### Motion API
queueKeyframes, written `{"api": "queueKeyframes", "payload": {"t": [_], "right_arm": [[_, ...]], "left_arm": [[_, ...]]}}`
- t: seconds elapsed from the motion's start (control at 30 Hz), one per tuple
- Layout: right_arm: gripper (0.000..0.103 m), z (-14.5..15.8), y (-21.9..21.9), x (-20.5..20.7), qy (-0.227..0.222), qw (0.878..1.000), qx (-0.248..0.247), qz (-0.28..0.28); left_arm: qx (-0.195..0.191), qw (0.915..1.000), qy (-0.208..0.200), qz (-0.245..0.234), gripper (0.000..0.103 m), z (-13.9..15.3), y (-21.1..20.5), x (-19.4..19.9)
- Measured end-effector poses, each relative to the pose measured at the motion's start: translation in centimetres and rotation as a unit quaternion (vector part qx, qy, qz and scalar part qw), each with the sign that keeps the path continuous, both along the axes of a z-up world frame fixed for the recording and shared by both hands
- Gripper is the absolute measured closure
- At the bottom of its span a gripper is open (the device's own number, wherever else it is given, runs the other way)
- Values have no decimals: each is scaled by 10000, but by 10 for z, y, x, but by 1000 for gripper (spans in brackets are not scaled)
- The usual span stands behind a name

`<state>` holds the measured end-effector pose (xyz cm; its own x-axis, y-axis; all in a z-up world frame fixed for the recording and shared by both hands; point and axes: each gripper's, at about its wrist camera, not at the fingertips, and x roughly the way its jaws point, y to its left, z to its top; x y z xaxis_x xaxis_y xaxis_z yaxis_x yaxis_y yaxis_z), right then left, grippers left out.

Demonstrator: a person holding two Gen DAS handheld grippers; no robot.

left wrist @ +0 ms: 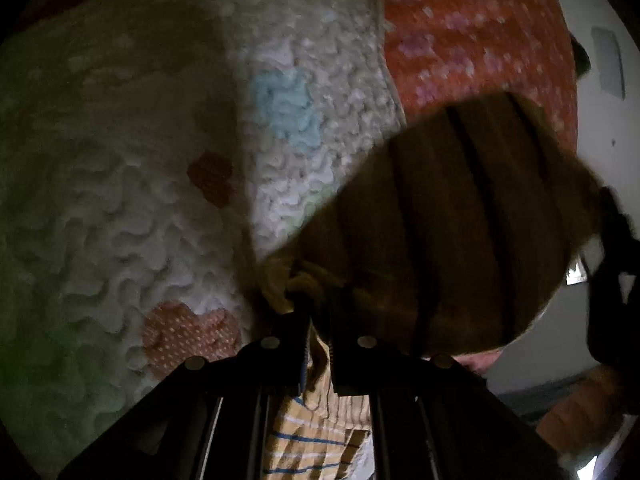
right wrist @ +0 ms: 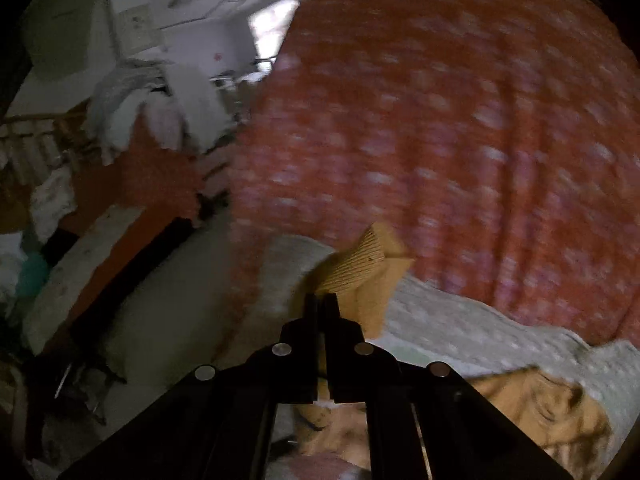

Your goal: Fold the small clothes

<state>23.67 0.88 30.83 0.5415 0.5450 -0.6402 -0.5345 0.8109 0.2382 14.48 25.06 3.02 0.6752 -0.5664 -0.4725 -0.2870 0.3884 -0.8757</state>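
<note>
A small mustard-yellow garment with dark stripes [left wrist: 460, 220] hangs lifted over the bed. My left gripper [left wrist: 310, 300] is shut on a bunched edge of it, and more of its striped cloth hangs below the fingers. My right gripper [right wrist: 322, 298] is shut on another part of the same garment [right wrist: 362, 264], at a ribbed yellow edge that sticks up past the fingertips. More of the yellow cloth [right wrist: 532, 404] lies lower right in the right wrist view. The right gripper's dark body [left wrist: 612, 276] shows at the far right of the left wrist view.
A white textured quilt [left wrist: 132, 208] with coloured patches covers the near bed, over an orange dotted bedspread [right wrist: 460, 120]. A heap of white laundry [right wrist: 160, 120] and furniture stand beyond the bed's left edge [right wrist: 132, 248]. A white wall [left wrist: 608, 120] is at the right.
</note>
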Motion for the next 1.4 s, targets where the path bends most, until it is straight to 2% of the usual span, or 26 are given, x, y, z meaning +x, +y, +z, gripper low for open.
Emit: {"api": "queueKeyframes", "payload": {"t": [0.13,0.23,0.3,0.43,0.57,0.63,0.7,0.73,0.8,0.83,0.87,0.93,0.97,1.07,1.13,1.2,1.23,1.27,1.3,1.33,1.4], "right_arm": [[100,-22,-77,10,131,9969,-221,-738],[100,-41,-150,9,272,9896,-364,-1363],[100,-59,-199,5,365,9817,-522,-1792],[100,-106,-292,-1,631,9552,-983,-2721],[100,-166,-370,-4,1175,9157,-1481,-3546],[99,-190,-387,-5,1442,9065,-1693,-3590],[96,-205,-397,-9,1642,9033,-1702,-3581],[94,-205,-398,-13,1612,9028,-1663,-3623],[76,-197,-392,-22,1482,9000,-1626,-3764],[74,-193,-385,-24,1403,9000,-1629,-3793],[72,-184,-374,-27,1227,9055,-1550,-3754],[72,-168,-336,-25,1061,9256,-1283,-3398],[72,-164,-313,-22,1071,9394,-1092,-3068],[72,-162,-245,-3,1290,9684,-570,-2059],[72,-164,-201,21,1415,9755,-321,-1652],[72,-171,-168,43,1630,9768,-158,-1381],[72,-181,-154,58,1951,9730,-29,-1233],[72,-195,-141,74,2417,9635,155,-1140],[72,-207,-132,83,2691,9559,160,-1164],[72,-218,-126,92,2829,9508,14,-1258],[70,-242,-110,105,3088,9392,-611,-1376]], "left_arm": [[248,9989,-191,-356,96,12,-31,1],[378,9949,-289,-891,96,16,-72,2],[425,9893,-360,-1348,97,16,-108,2],[678,9702,-323,-2304,97,7,-185,7],[1181,9437,-320,-3072,97,-1,-235,5],[1115,9404,-389,-3188,97,2,-234,5],[939,9443,-474,-3119,97,8,-220,7],[842,9476,-489,-3042,94,10,-212,9],[715,9588,-449,-2711,82,11,-188,13],[714,9649,-387,-2498,75,9,-174,14],[733,9717,-255,-2232,74,6,-159,17],[758,9807,54,-1799,74,-3,-134,23],[758,9833,157,-1647,74,-6,-125,23],[704,9897,391,-1185,74,-14,-98,23],[696,9914,455,-1011,74,-14,-87,22],[717,9919,492,-921,74,-15,-80,20],[712,9921,486,-915,74,-15,-80,20],[718,9922,477,-895,74,-15,-79,22],[743,9923,469,-869,74,-13,-78,22],[786,9923,470,-838,74,-12,-76,23],[817,9922,473,-816,74,-11,-80,29]]}}
